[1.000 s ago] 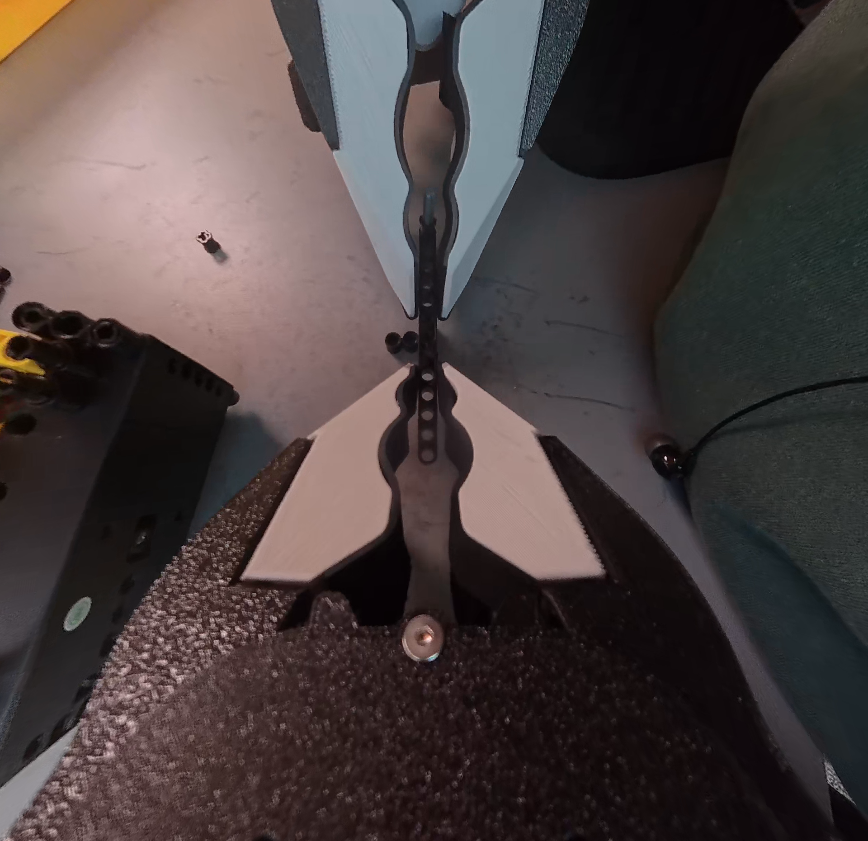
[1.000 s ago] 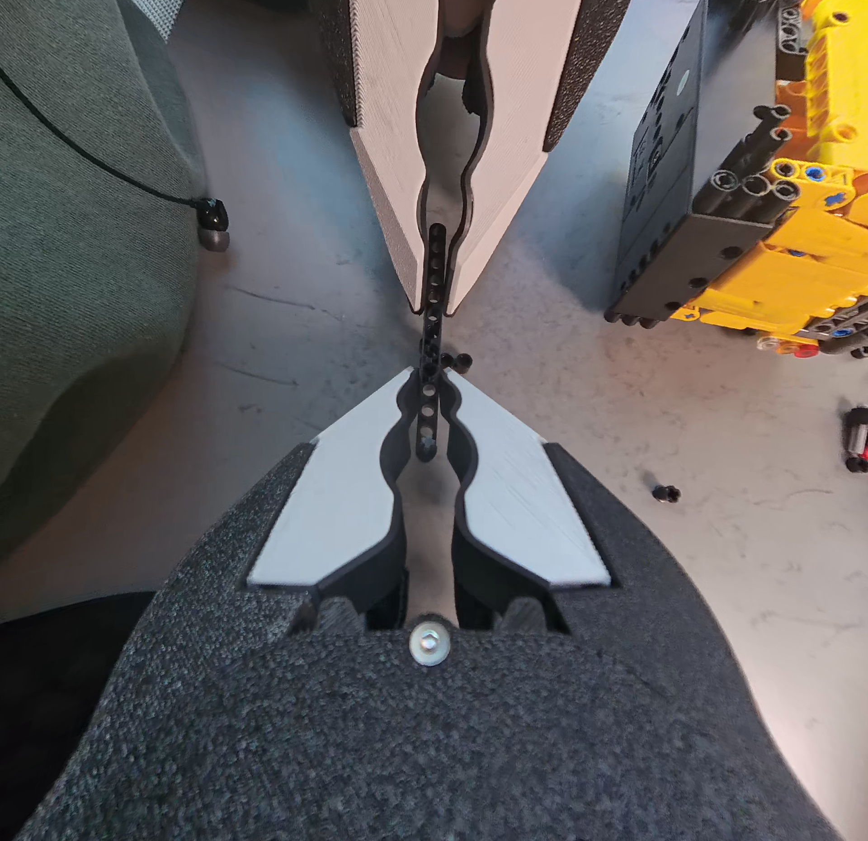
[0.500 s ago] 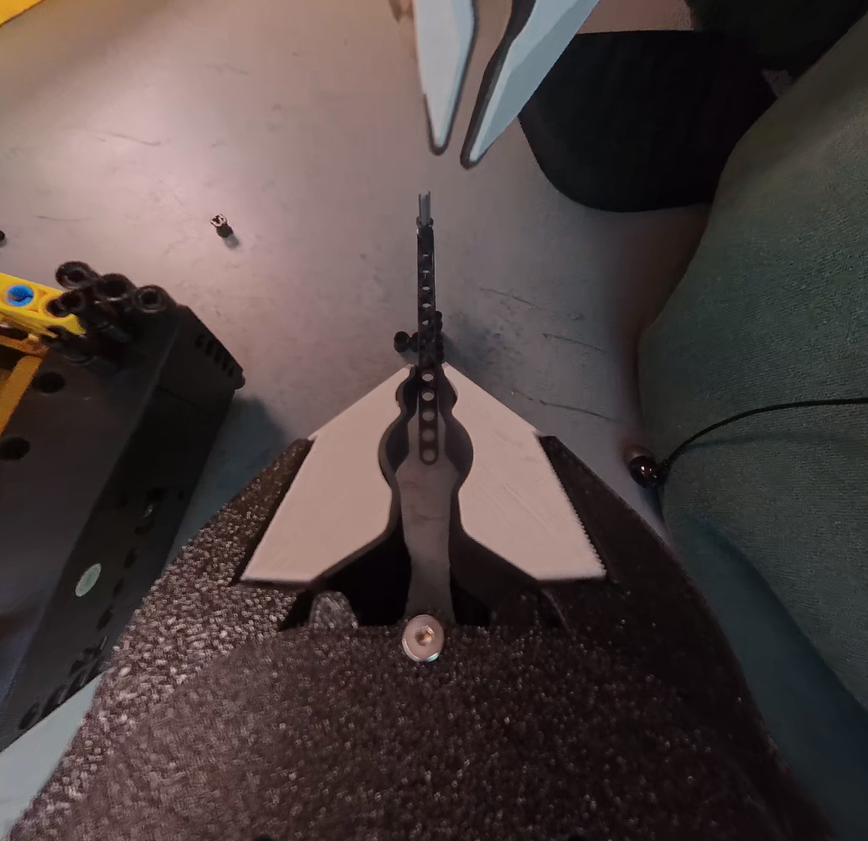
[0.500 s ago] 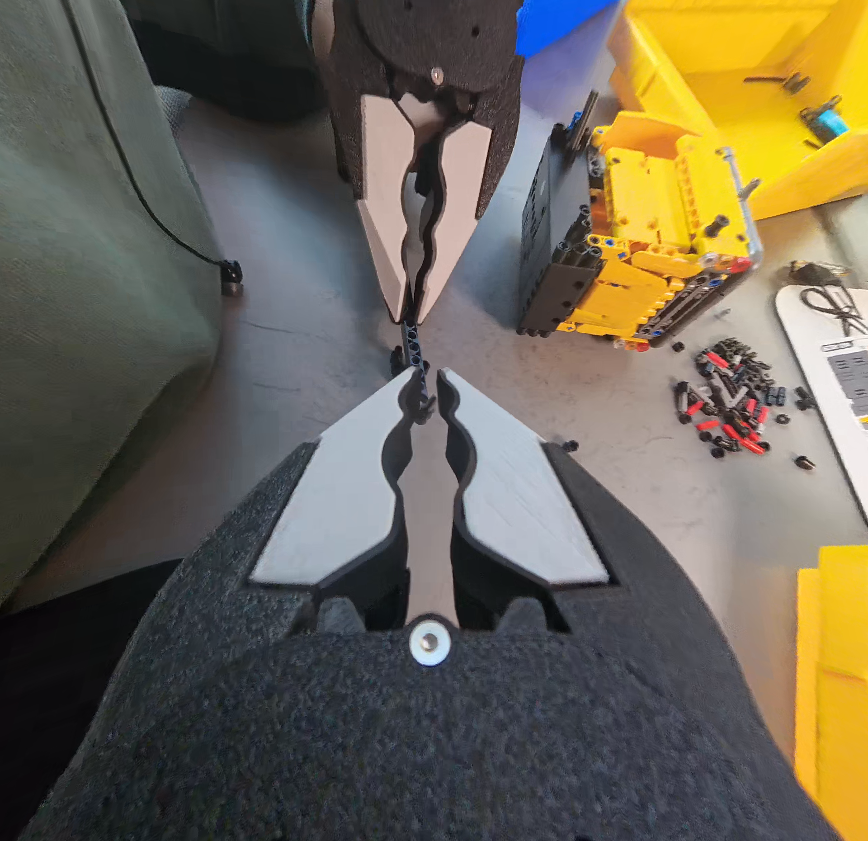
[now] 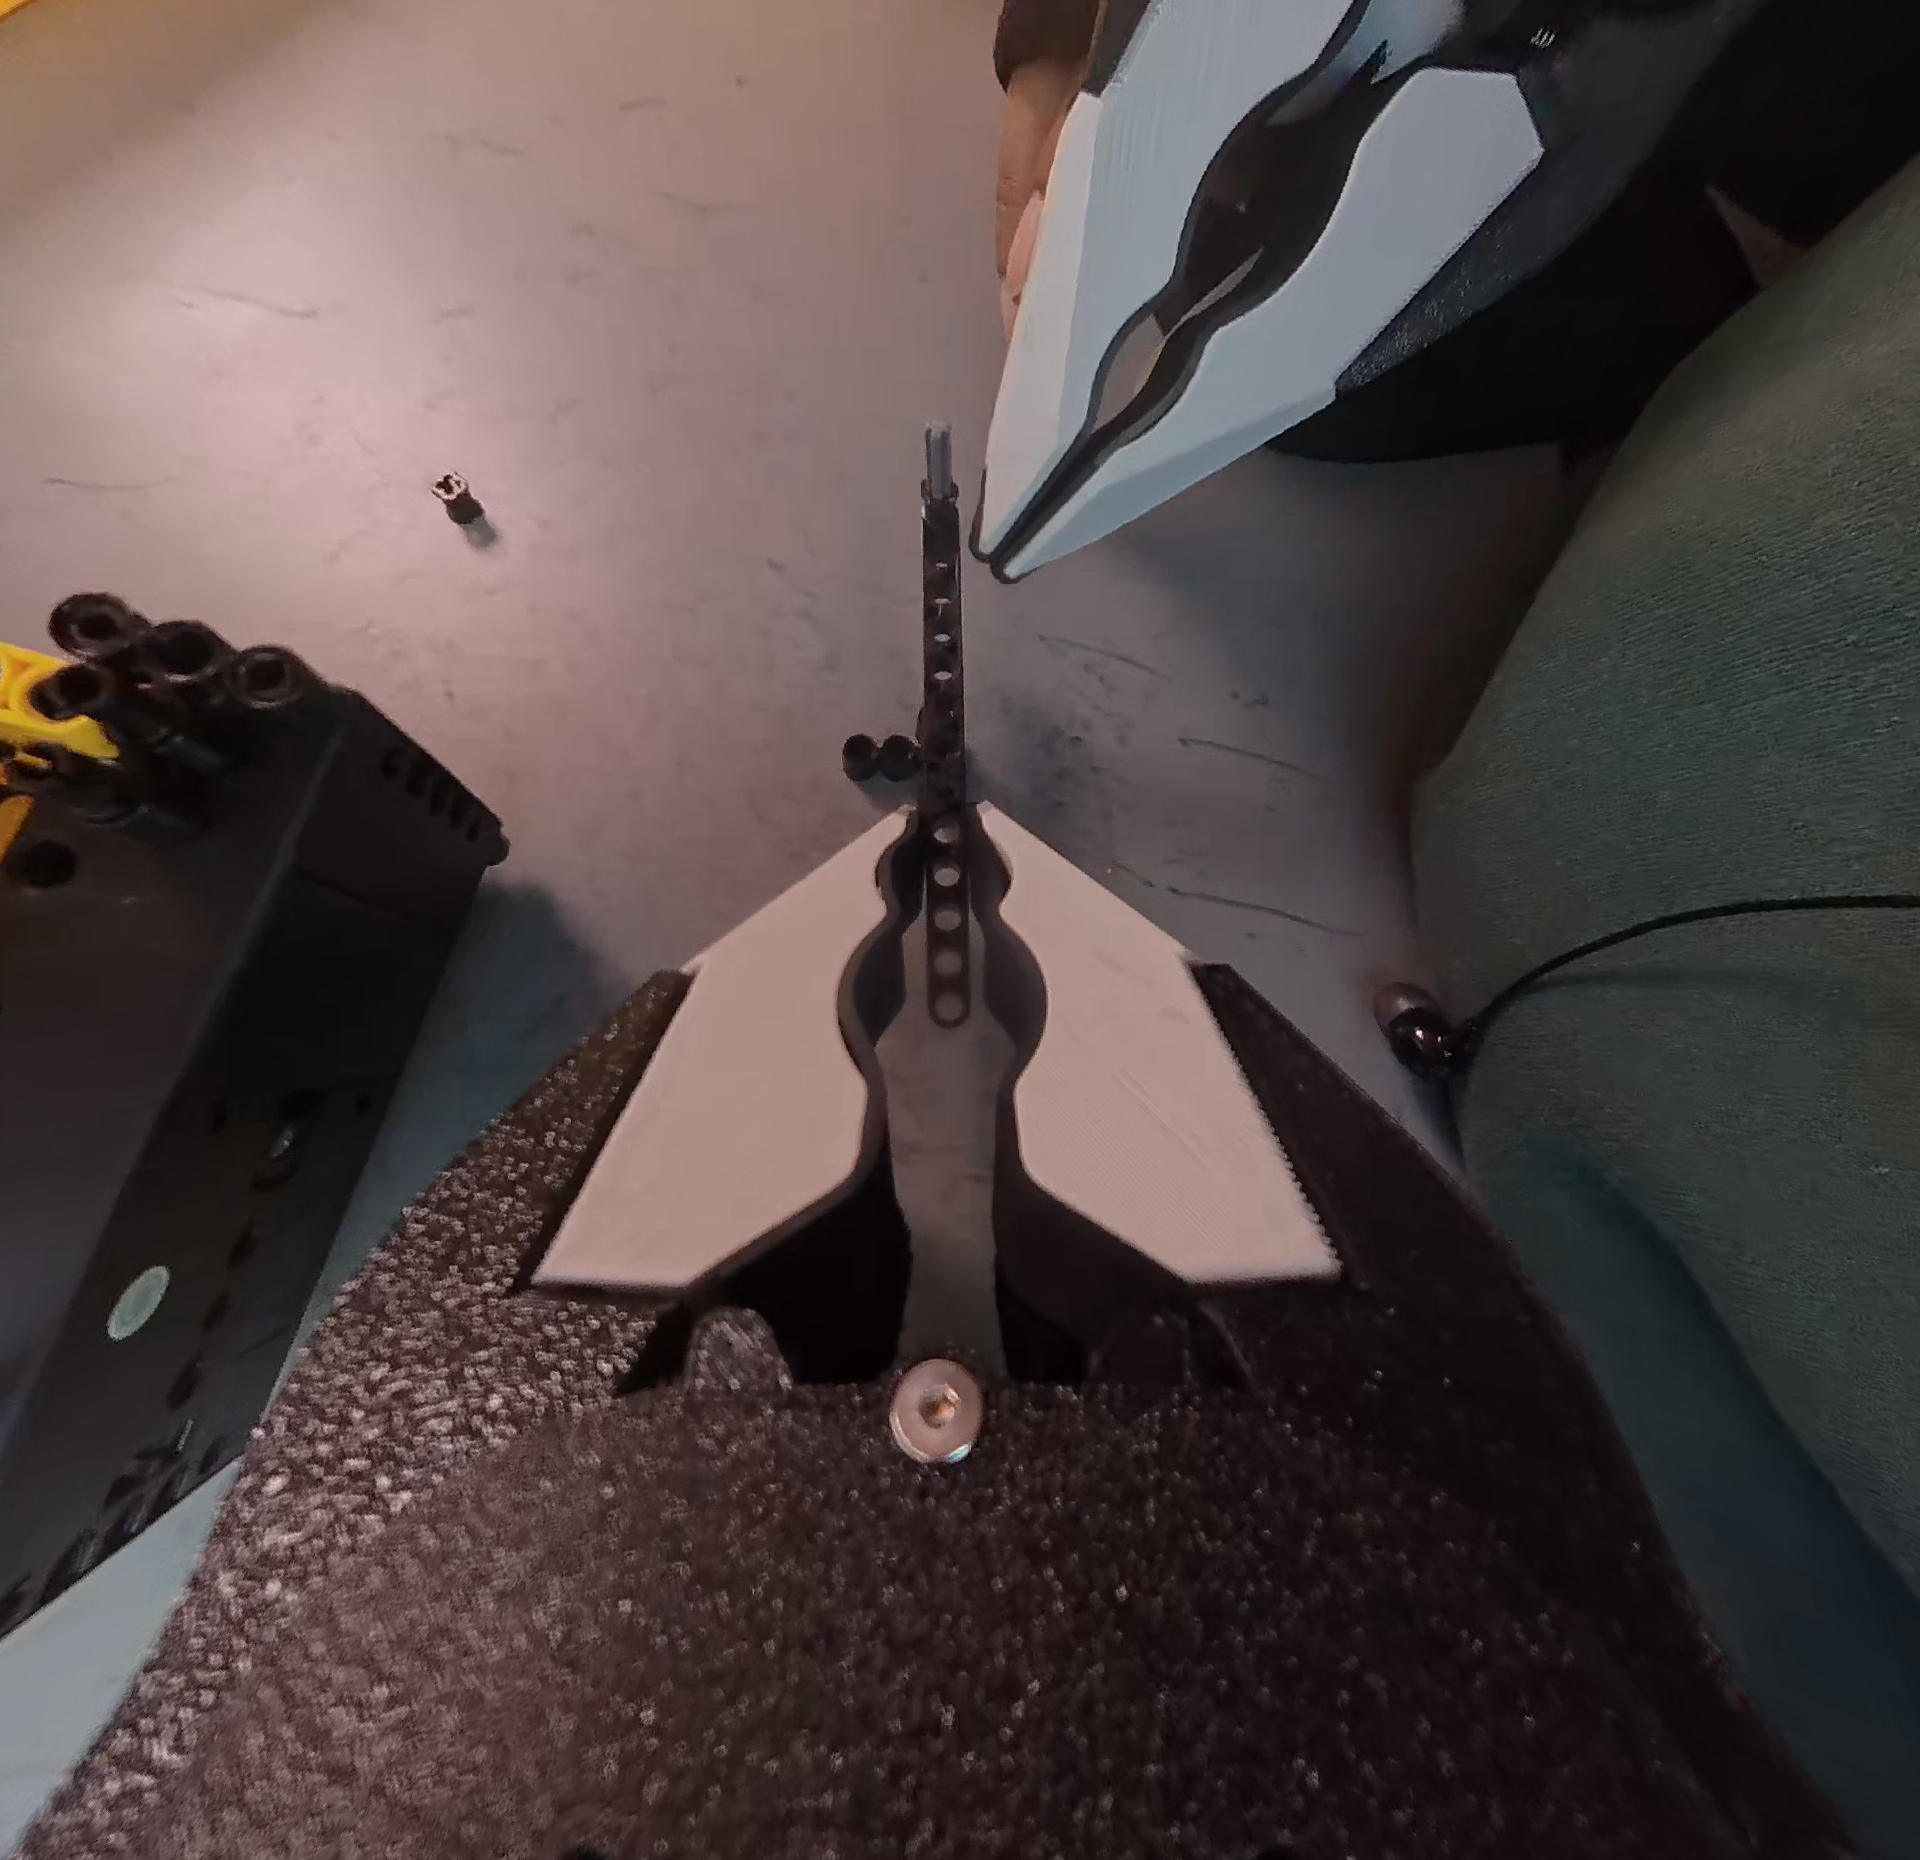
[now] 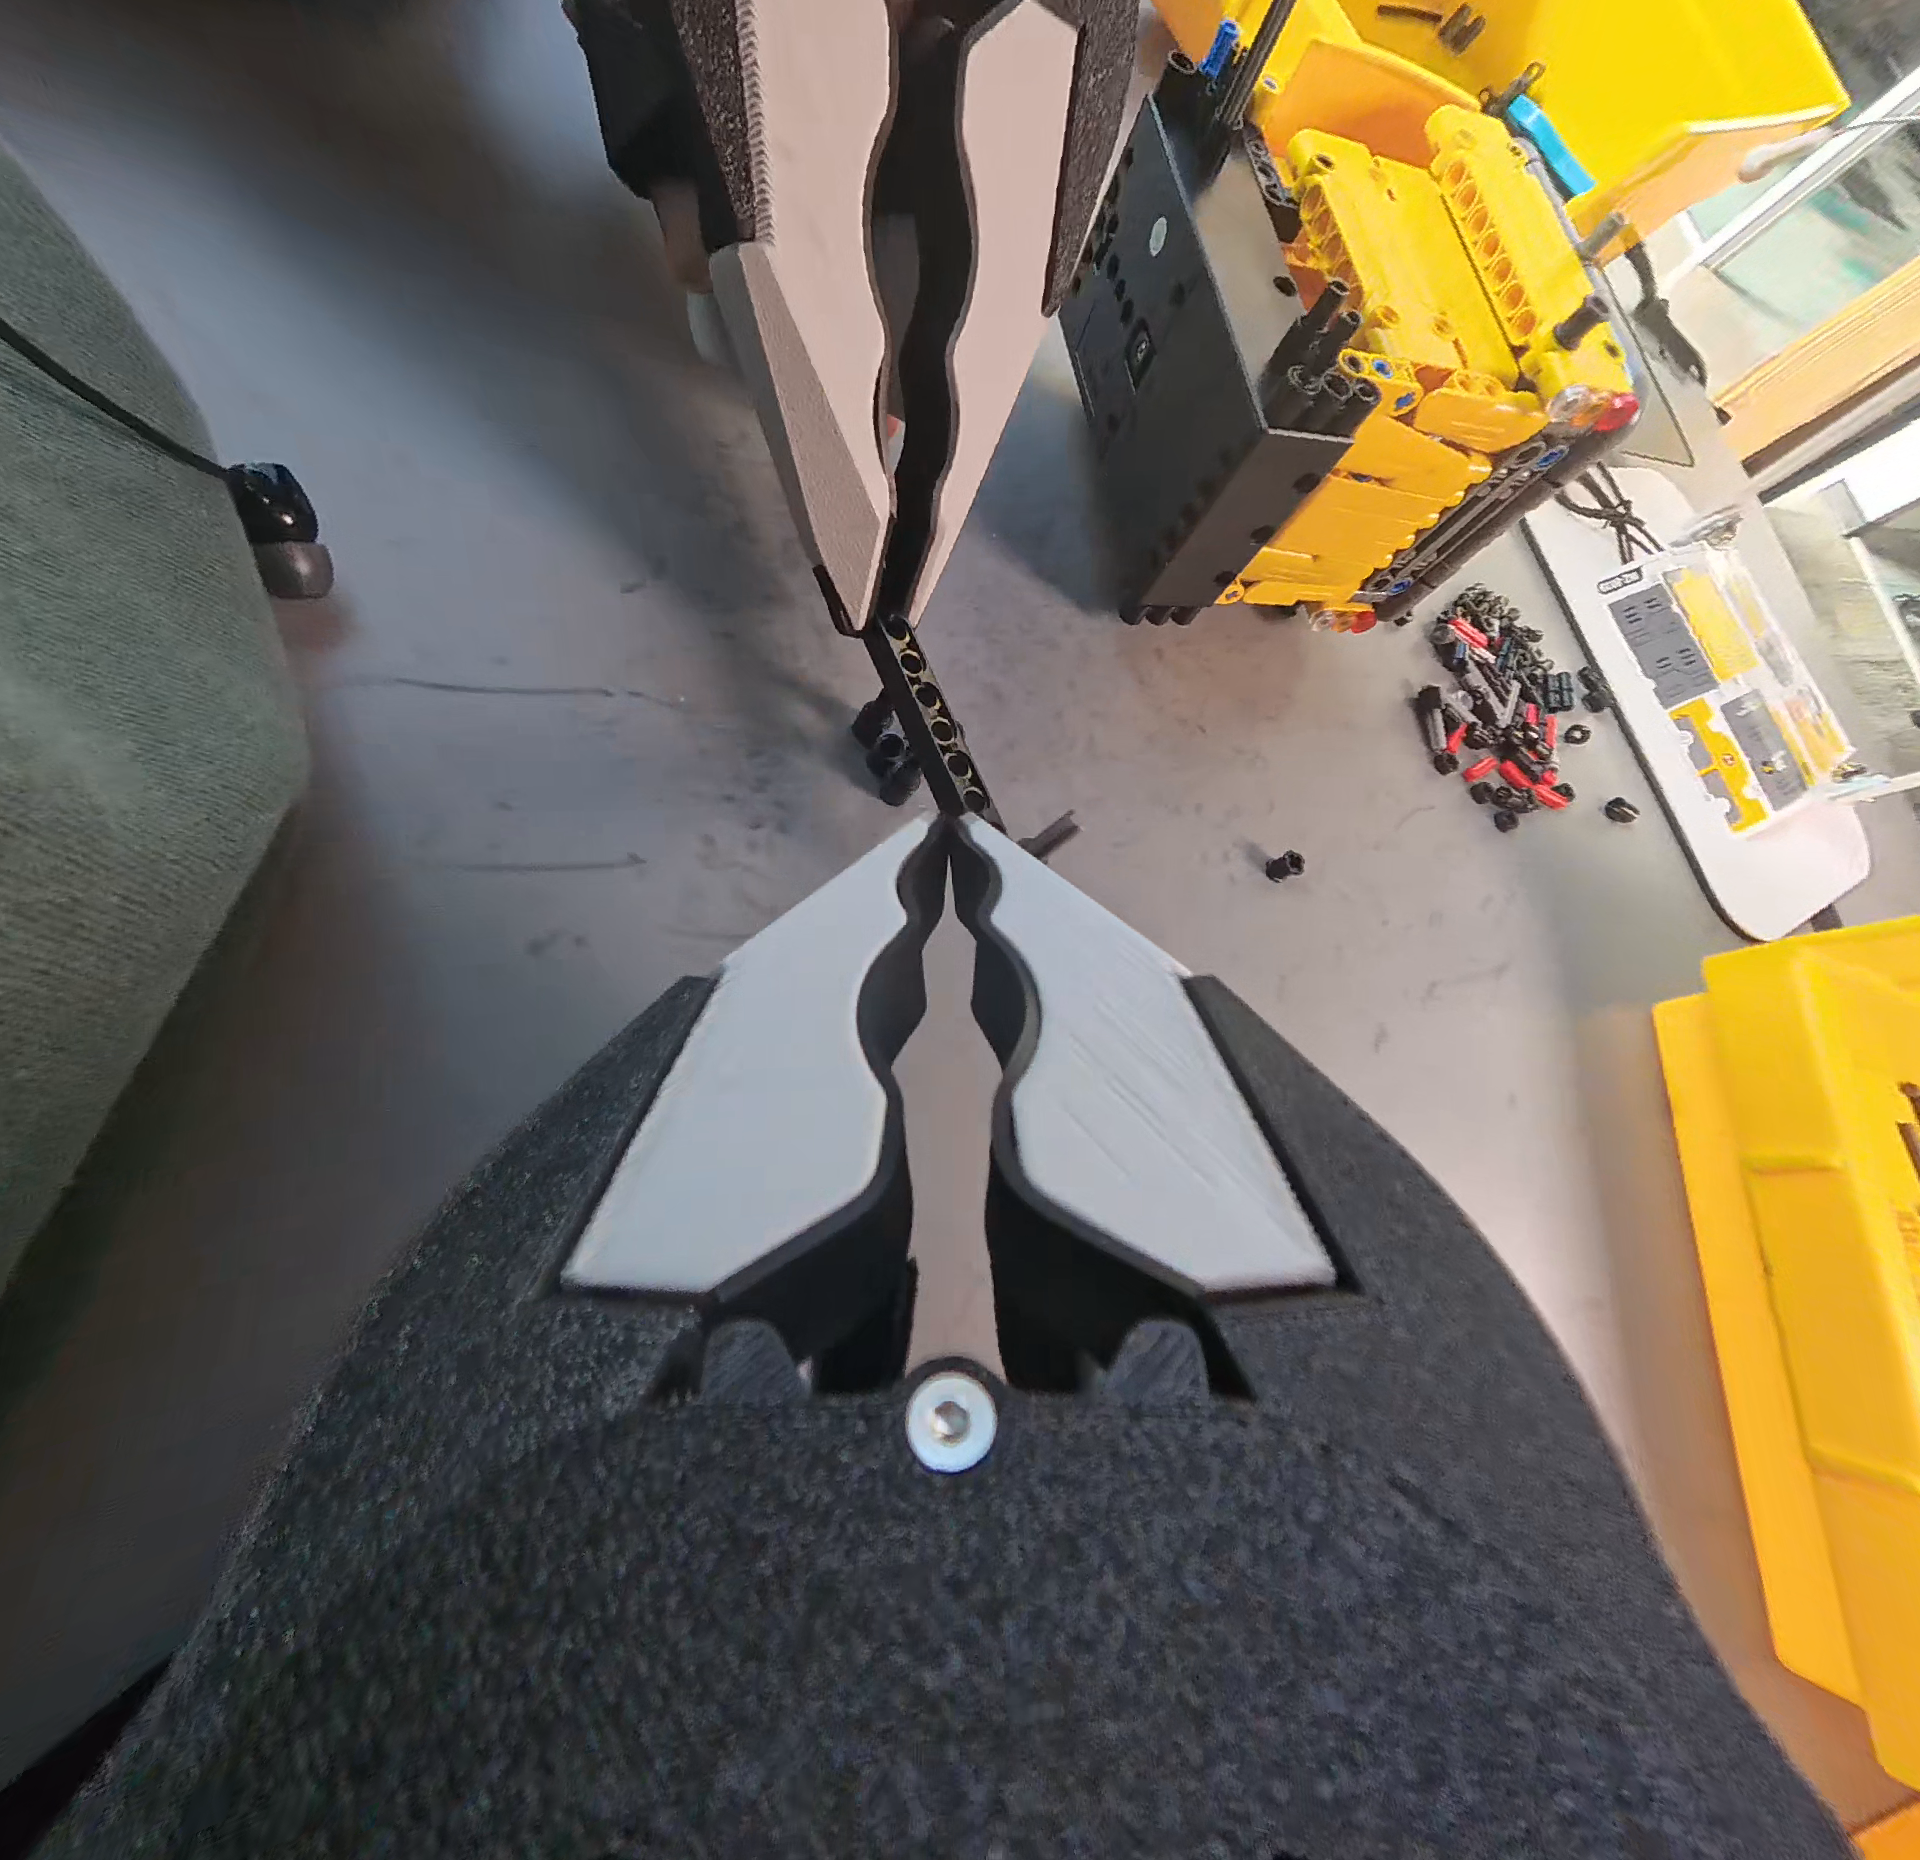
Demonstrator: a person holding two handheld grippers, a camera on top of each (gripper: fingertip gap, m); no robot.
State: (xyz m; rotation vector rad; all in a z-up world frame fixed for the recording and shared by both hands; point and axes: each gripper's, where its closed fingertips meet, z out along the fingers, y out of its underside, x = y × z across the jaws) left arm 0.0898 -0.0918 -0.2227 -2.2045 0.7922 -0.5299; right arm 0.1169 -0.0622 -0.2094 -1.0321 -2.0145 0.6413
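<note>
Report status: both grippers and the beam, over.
Left gripper shut on black holed beam, pins on its side. Right gripper shut, empty, tips beside beam's far end. Yellow-black brick model off to the side, nothing between.

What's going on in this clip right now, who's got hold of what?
A person works two handheld grippers over a grey table. The left gripper is shut on a thin black holed beam with black pins stuck in its side. The right gripper is shut and empty, its tips right beside the beam's far end. On the table to one side sit a half-built yellow and black brick model, a pile of small black and red pins, an instruction sheet and yellow bins.
</note>
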